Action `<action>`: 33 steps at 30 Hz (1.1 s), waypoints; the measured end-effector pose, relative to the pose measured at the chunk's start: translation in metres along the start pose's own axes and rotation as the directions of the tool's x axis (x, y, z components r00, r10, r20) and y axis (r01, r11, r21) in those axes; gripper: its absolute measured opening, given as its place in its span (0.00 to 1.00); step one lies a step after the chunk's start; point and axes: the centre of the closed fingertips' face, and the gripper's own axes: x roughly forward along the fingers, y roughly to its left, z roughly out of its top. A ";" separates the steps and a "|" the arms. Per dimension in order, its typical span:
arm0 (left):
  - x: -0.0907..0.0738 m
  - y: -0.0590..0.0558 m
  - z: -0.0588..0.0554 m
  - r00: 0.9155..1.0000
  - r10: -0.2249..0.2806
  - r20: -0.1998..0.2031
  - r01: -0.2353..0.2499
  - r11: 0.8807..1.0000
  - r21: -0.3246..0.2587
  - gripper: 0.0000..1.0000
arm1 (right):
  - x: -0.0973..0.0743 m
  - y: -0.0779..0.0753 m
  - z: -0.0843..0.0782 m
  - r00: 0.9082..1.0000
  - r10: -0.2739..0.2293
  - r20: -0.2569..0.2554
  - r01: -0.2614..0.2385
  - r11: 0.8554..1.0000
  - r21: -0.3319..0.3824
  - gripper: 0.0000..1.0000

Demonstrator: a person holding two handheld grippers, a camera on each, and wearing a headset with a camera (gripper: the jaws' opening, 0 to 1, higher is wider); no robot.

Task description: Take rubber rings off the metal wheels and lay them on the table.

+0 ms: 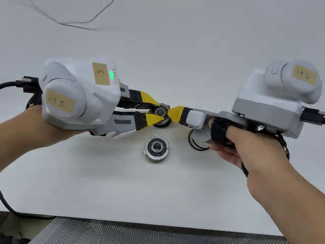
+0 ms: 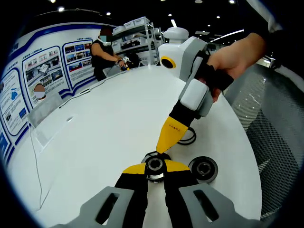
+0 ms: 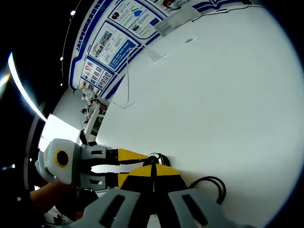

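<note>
Metal wheel (image 1: 162,111) sits clamped in my left claw (image 2: 156,167); right claw (image 3: 153,170) is closed up, tips at its rim. Second wheel (image 1: 156,148) lies on the bench (image 1: 213,56).

Open table (image 1: 203,61) beyond, loose wheel (image 1: 156,148) lying close

We note the first wheel (image 1: 161,111) (image 2: 156,166), with a silver hub and dark rubber round its rim, clamped off the table between the jaws of the left gripper (image 1: 153,110) (image 2: 156,169). The pinched-together tips of the right gripper (image 1: 175,113) (image 2: 161,148) (image 3: 153,171) touch its edge. The second wheel (image 1: 156,148) (image 2: 203,167) lies flat on the table just beside it, hub up and rubber on. A loose ring (image 1: 196,144) (image 2: 190,138) (image 3: 212,185), thin and black, lies flat nearby; we cannot tell whether it is one loop or two.
</note>
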 end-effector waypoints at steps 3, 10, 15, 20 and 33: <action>0.000 -0.001 0.000 1.000 -0.001 0.001 0.001 1.000 0.002 0.12 | -0.001 0.004 -0.001 1.000 0.002 -0.001 -0.002 1.000 -0.015 0.00; 0.000 -0.001 0.000 1.000 0.002 0.002 -0.002 1.000 0.000 0.12 | -0.002 0.008 -0.003 1.000 -0.003 -0.002 0.003 0.999 -0.045 0.00; 0.000 -0.001 0.000 1.000 0.003 0.006 -0.003 1.000 -0.009 0.12 | 0.000 0.008 -0.003 1.000 -0.012 -0.004 0.012 0.997 -0.073 0.00; -0.001 -0.001 0.000 1.000 0.004 0.013 -0.004 1.000 -0.011 0.12 | 0.001 0.014 -0.004 1.000 0.010 -0.003 -0.010 0.995 -0.094 0.00; -0.001 -0.002 0.000 1.000 0.017 0.025 -0.017 1.000 -0.004 0.13 | 0.004 0.015 -0.003 1.000 0.008 -0.015 -0.009 0.993 -0.118 0.01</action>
